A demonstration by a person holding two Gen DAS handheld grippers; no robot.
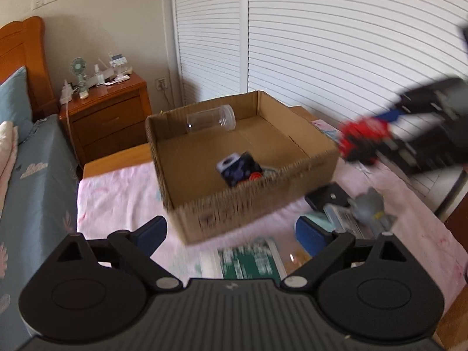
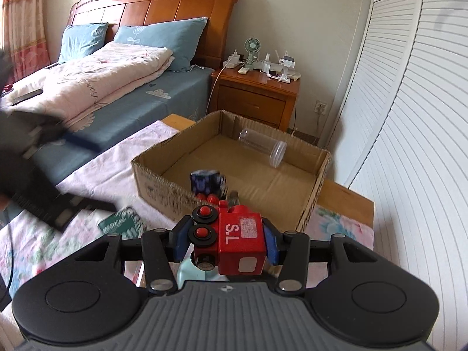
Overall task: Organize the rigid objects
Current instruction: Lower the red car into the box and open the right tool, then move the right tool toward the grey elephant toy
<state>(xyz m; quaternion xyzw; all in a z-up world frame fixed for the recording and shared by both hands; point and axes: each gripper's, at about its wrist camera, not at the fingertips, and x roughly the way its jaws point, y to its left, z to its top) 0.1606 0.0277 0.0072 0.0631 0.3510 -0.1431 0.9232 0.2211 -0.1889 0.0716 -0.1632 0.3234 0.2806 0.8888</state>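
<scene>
My right gripper (image 2: 225,241) is shut on a red toy train car (image 2: 234,239) marked "S.L", held in the air just short of the near wall of an open cardboard box (image 2: 163,175). In the left wrist view the red toy train car (image 1: 362,139) hangs at the box's (image 1: 234,207) right edge. Inside lie a clear plastic jar (image 1: 210,121) on its side and a dark blue cube (image 1: 238,168) with red parts beside it. My left gripper (image 1: 231,234) is open and empty, above a green packet (image 1: 248,261).
The box stands on a pink cloth (image 1: 117,196) over a table. A grey toy (image 1: 368,204), a black block (image 1: 327,197) and a pale teal item (image 1: 320,219) lie right of the box. A bed (image 2: 117,87), a wooden nightstand (image 2: 257,93) and white louvred doors (image 1: 321,44) surround it.
</scene>
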